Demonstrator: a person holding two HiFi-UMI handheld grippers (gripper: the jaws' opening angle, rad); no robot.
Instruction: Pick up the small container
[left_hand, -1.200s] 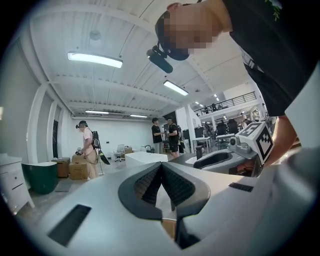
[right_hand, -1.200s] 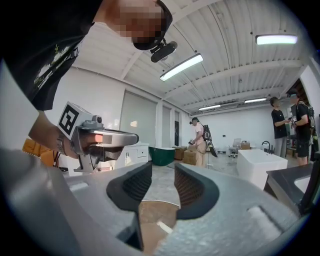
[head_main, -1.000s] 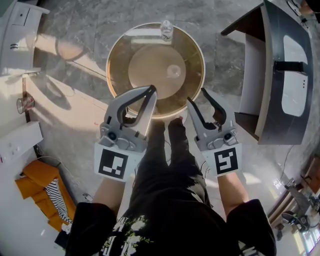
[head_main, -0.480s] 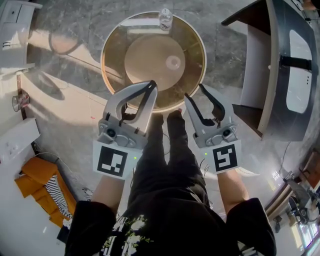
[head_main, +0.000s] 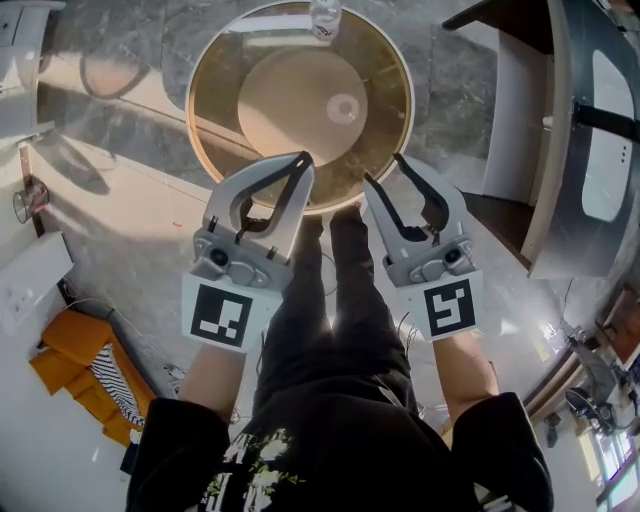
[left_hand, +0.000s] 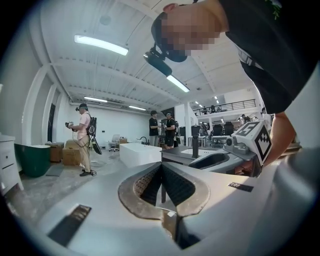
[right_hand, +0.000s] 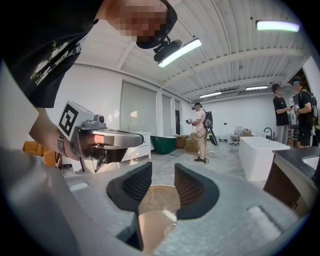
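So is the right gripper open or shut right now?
Open. The right gripper shows a clear gap between its pads, with nothing between them, only the round table beyond.

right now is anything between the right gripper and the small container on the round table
Nothing visible does. The small container sits at the round table's far rim, the right gripper at its near rim, fingers apart; only flat tabletop lies between.
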